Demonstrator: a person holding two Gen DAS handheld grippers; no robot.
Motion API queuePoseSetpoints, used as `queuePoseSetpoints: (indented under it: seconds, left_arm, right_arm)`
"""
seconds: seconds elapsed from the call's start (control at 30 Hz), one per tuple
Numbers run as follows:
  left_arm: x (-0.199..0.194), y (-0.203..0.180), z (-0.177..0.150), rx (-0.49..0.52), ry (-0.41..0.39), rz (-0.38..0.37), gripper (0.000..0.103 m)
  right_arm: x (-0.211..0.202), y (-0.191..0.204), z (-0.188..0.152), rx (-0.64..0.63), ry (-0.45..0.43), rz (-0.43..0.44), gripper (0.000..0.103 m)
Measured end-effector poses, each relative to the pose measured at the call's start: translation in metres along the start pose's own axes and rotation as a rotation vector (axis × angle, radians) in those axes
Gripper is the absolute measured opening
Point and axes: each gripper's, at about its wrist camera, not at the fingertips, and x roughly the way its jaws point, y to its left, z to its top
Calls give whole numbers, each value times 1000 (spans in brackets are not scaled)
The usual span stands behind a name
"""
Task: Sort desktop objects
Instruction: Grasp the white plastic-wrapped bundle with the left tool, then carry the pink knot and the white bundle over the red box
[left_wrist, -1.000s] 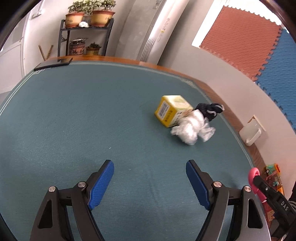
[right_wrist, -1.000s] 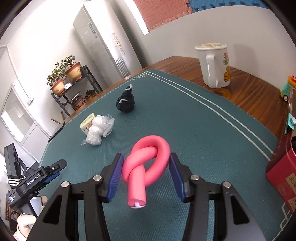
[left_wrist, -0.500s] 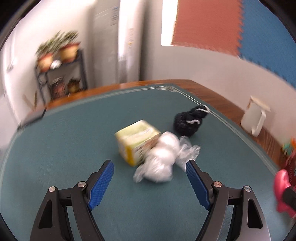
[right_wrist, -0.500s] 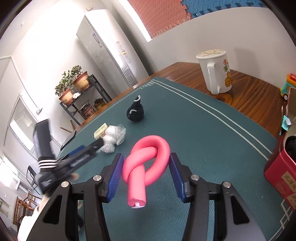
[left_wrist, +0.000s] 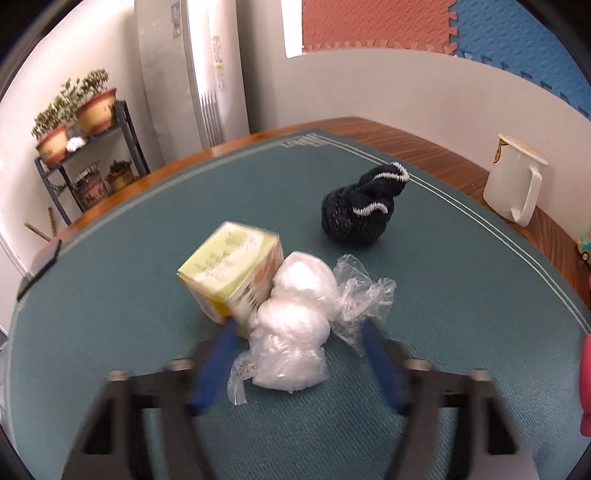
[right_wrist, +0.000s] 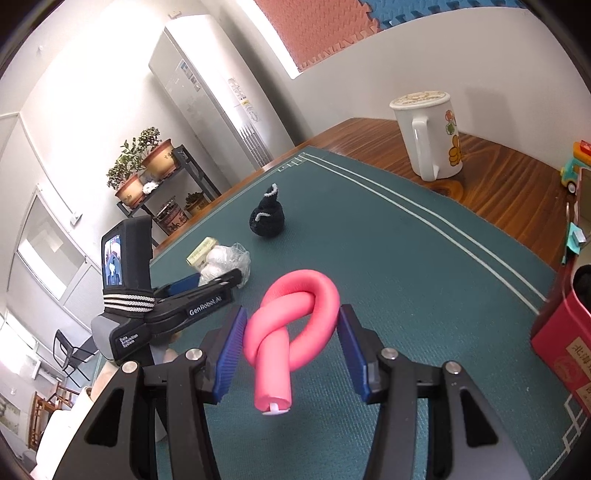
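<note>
Our left tool (left_wrist: 295, 347) has just been closing around the plastic-wrapped white bundle (left_wrist: 295, 325): light, soft, slippery; we grip its middle. Right tool (right_wrist: 291, 339) clamps the pink knotted foam tube (right_wrist: 291, 332).

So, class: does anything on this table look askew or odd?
The yellow box sits tilted, and the crumpled plastic bag touches it. The pink foam tube is tied in a knot. Nothing looks spilled or broken.

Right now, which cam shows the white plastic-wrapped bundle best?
Left wrist. The white plastic-wrapped bundle sits large and central between the blurred blue fingers of the left gripper, against the yellow-green carton. In the right wrist view, the bundle is small, partly hidden behind the left gripper.
</note>
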Motion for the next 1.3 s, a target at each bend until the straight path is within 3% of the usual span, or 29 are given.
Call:
queuePoseSetpoints:
  seconds: [0.27,0.47,0.87,1.17,1.3]
  left_arm:
    - [-10,4,-12,-87,7,-61,38]
    - [-44,-10,-28,-114,-27,-113,38]
    - [-117,-24,-66,-146,-81,-93,38]
    - [-181,-56,-77,-84,-173,-107,38]
    - [-192,-82,-73,-53,-192,-165,38]
  right_arm:
    - [1,1,0,-15,-5,-15,55]
    - [5,-1,-1,-19,1,-31,54]
    - [-2,-6,2,-22,-63,-86,54]
    - [-71,-25,3,10,-226,-78,54]
    - [-123,-49,-5,-12,-306,-147,54]
